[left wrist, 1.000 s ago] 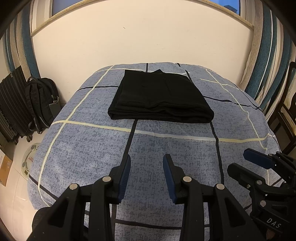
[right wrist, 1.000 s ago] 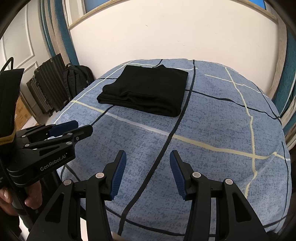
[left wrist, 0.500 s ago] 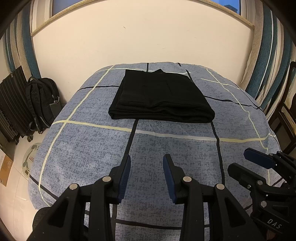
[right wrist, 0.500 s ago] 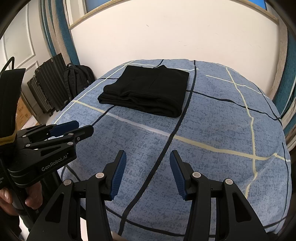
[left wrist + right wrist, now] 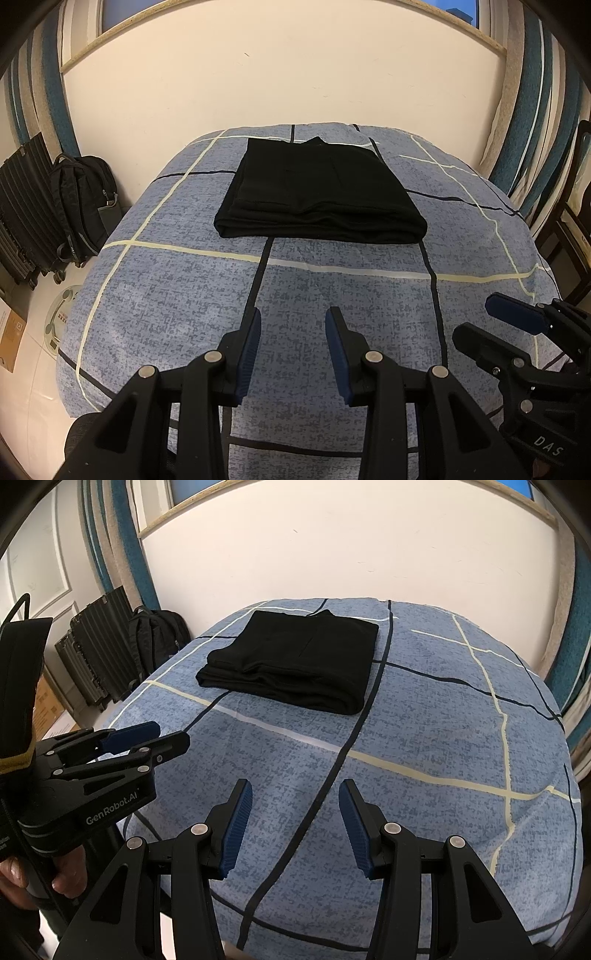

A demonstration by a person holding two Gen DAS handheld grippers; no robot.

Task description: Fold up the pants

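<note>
pants [image 5: 317, 192] folded, far edge hidden | backpack [image 5: 83, 206] partly cut off

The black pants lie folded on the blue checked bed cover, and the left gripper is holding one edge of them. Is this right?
Not quite. The folded black pants do lie on the blue checked bed cover, but the left gripper is open and empty, well short of them, as the left wrist view shows.

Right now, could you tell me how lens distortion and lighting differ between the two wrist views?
Left wrist view: strong fisheye bulges the bed into a dome, warm dim light, folded black pants show little detail. Right wrist view: same bowing with dark corner vignetting, cooler and brighter light, pants' fold layers clearer, both open grippers sharp: left gripper, right gripper.
</note>
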